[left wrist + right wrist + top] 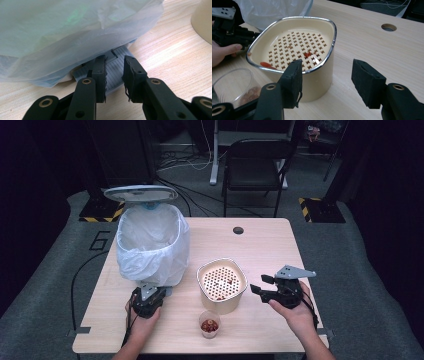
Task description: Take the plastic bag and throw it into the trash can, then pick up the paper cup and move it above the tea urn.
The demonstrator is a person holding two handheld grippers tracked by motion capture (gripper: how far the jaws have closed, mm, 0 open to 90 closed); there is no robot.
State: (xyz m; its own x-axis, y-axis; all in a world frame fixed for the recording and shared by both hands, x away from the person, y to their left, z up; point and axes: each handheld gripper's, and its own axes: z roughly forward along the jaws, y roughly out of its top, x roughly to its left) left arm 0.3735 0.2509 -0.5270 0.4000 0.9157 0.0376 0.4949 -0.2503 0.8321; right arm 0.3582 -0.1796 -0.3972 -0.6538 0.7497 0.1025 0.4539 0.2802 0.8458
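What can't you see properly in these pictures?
- Inside the bin: in the high view its white bag hides the contents.
- The bin's pedal: in the left gripper view the bag and the left gripper cover much of it.
- The small cup: cut off by the right gripper view's edge; in the high view its reddish contents are too small to identify.
- Under the cream container's perforated tray: hidden.

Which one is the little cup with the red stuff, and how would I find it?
Start at the big white-bagged bin on the wooden table. Beside it stands a cream pot with a holey strainer tray on top. The little cup sits just in front of that pot, nearest the person; it is the smallest thing there, see-through, with reddish bits inside.
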